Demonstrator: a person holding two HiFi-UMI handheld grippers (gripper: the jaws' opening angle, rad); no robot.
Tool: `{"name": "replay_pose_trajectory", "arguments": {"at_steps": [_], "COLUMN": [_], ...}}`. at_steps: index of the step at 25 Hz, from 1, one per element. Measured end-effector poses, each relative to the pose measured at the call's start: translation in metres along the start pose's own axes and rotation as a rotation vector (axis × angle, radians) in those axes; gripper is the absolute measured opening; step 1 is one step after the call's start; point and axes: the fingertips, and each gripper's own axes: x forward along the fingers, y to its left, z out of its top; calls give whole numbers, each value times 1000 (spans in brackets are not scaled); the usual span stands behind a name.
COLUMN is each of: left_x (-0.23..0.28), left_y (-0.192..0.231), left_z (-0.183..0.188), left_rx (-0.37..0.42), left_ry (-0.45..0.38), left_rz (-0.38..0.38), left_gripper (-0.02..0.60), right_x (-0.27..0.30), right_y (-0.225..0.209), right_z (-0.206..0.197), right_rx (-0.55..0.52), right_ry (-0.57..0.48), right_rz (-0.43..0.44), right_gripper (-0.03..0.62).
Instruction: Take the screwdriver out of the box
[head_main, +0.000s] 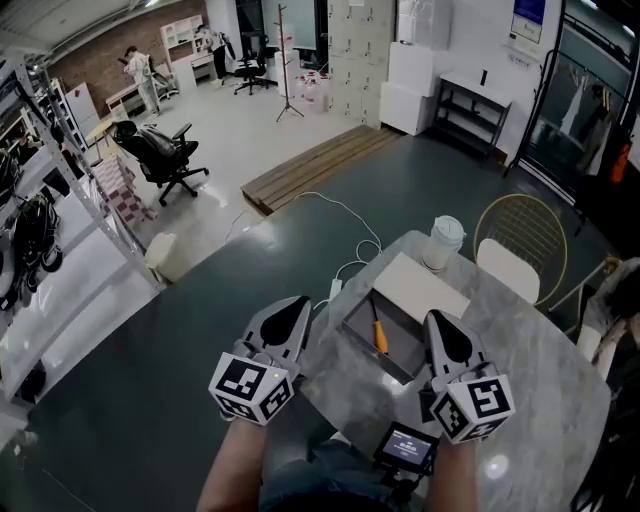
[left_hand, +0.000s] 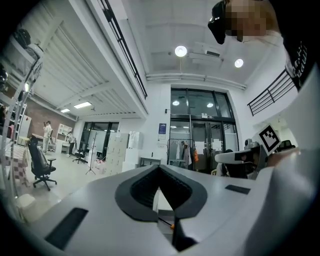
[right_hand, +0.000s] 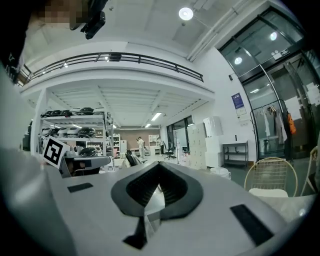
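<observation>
currently left gripper (head_main: 297, 302) and right gripper (head_main: 438, 319) are both closed and empty, so open one before straddling the screwdriver (head_main: 380, 337) lying in the box (head_main: 357, 322) between them.

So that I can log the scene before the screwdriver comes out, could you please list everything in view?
table: one, grey marble, centre right
box: one, grey, open, on the table
screwdriver: one, orange handle, inside the box
lid: one, white, behind the box
cup: one, white, table's far edge
chair: one, gold frame, beyond the table
office chair: one, black, floor far left
left gripper: one, grey, shut, left of the box
right gripper: one, grey, shut, at the box's right edge
</observation>
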Motion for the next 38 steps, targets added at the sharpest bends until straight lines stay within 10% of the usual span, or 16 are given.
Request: {"name": "replay_pose_trajectory", "arguments": {"at_steps": [7, 10, 38], "left_x": [9, 14, 91], "left_y": [21, 27, 122], "left_z": [-16, -21, -183], "left_rx": [-38, -45, -184], "left_ry": [29, 47, 370], "left_rz": [27, 29, -45], "left_gripper": [12, 12, 12], "right_x": [20, 31, 99], "right_y": [-6, -8, -21], "right_z": [-20, -33, -244], "right_rx": [21, 44, 111], "right_ry": [105, 155, 818], "right_rz": [9, 24, -99], "right_gripper": [26, 123, 121]}}
